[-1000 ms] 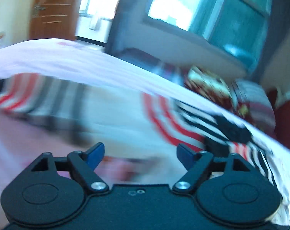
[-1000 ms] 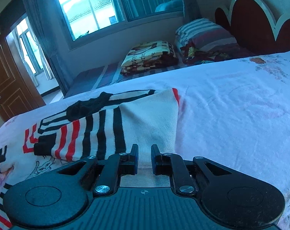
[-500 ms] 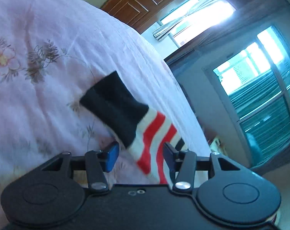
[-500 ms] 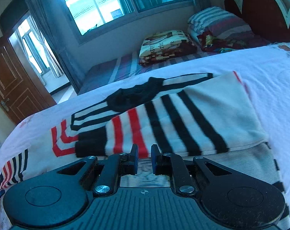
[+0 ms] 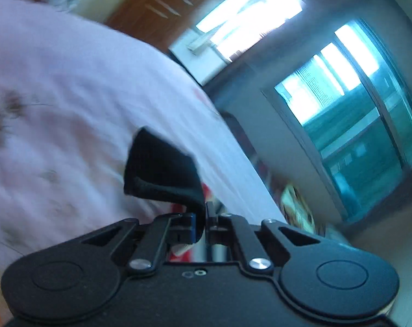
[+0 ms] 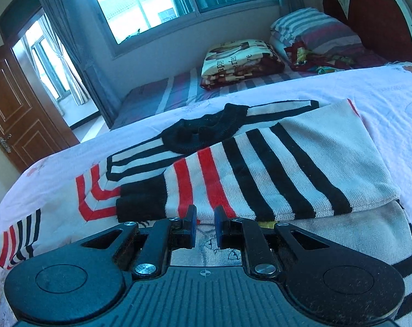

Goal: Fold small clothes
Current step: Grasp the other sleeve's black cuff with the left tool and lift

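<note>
In the left wrist view, the pink floral bedsheet (image 5: 69,95) filled the left half, blurred. Right of its middle, the black cuff (image 5: 162,174) of the striped sweater's sleeve stood lifted off the sheet, its lower edge curling down into the left gripper (image 5: 203,223). The jaws there had come together and pinched that cuff, with red and white knit just showing beneath them. Right of the cuff, past the edge of the sheet, were a wooden door (image 5: 156,2) and then bright windows (image 5: 355,114).

In the right wrist view, the door (image 6: 12,109) stood far left of the sweater (image 6: 260,169). The sweater lay spread on the sheet (image 6: 391,103), one sleeve end with short stripes lying at its left edge. Toward the middle, the black collar (image 6: 206,133) lay bunched, and the other sleeve was folded across the body, its black cuff (image 6: 140,201) just left of the right gripper (image 6: 205,229). Those jaws stood a narrow gap apart directly over the sweater's pale printed front; whether they pinched any cloth could not be told. Right of the collar and beyond the sweater lay a folded blanket (image 6: 241,60), then striped pillows (image 6: 315,32) against a red headboard (image 6: 375,13).
</note>
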The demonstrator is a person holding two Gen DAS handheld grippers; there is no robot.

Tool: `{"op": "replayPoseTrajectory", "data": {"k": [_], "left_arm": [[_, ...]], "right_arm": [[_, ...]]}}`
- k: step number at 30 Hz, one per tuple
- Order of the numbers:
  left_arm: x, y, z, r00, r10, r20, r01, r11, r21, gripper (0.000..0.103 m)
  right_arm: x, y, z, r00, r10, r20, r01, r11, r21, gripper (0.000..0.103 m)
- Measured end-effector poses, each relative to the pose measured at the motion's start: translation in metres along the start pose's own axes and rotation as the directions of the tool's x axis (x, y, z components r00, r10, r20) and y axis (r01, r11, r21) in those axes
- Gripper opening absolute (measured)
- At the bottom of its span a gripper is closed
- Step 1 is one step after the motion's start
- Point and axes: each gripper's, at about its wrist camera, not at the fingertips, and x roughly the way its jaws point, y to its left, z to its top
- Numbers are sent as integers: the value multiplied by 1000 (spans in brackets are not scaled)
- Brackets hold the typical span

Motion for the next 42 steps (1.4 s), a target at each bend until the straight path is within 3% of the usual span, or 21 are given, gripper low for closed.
{"op": "replayPoseTrajectory", "data": {"k": [2, 4, 8, 10, 13, 19, 21, 23, 24, 25, 26, 29, 34, 36, 37, 39, 42], "left_arm": [[1, -45, -19, 999, -29, -27, 32, 988, 150, 5], [8, -92, -40, 996, -60, -64, 76, 957, 279, 5], [20, -188, -104, 977, -137, -161, 200, 847, 492, 5], [29, -226, -136, 963, -167, -213, 259, 803, 538, 5], [41, -264, -184, 941, -180, -288, 317, 769, 555, 5], [75, -313, -267, 902, -102, -419, 386, 624, 679, 5], [84, -317, -294, 883, -40, -467, 401, 579, 709, 15], [83, -311, -314, 866, -19, -499, 427, 546, 721, 53], [73, -302, -316, 871, -44, -490, 437, 528, 728, 57], [63, -298, -316, 880, -59, -472, 431, 518, 739, 63], [51, -293, -313, 887, -71, -456, 424, 515, 745, 63], [23, -267, -286, 919, -100, -382, 372, 542, 754, 63], [-13, -196, -227, 982, -12, -189, 157, 606, 780, 60], [-13, -173, -210, 989, 49, -143, 82, 625, 776, 60], [-7, -165, -202, 985, 82, -154, 68, 635, 770, 58], [7, -160, -195, 980, 111, -167, 60, 633, 772, 55], [23, -158, -187, 980, 107, -170, 64, 634, 771, 47]], "right_arm": [[2, -4, 2, 1000, 11, 3, -11, 1000, 12, 13], [2, -10, 5, 1000, 21, 9, -21, 1000, 20, 13], [-2, -26, 9, 999, 36, 19, -37, 999, 35, 13], [-5, -39, 11, 999, 36, 23, -37, 998, 52, 13], [-11, -62, 16, 999, 36, 26, -38, 995, 93, 13], [-26, -104, 27, 998, 41, 42, -47, 989, 139, 13], [-28, -115, 29, 998, 57, 34, -62, 985, 162, 14], [-29, -122, 30, 996, 79, 29, -83, 980, 181, 14], [-29, -124, 31, 996, 82, 25, -85, 979, 183, 41], [-29, -124, 31, 996, 86, 25, -89, 979, 182, 90], [-32, -123, 30, 995, 92, 48, -99, 979, 180, 98], [-32, -113, 30, 984, 165, 70, -175, 972, 156, 97], [-7, -103, 31, 973, 231, 7, -227, 950, 213, 76], [7, -99, 31, 972, 234, -16, -225, 949, 222, 63], [13, -96, 30, 973, 229, -28, -217, 951, 219, 41], [30, -89, 30, 975, 206, -81, -187, 963, 197, 6], [35, -77, 31, 983, 166, -80, -155, 978, 137, 4]]}}
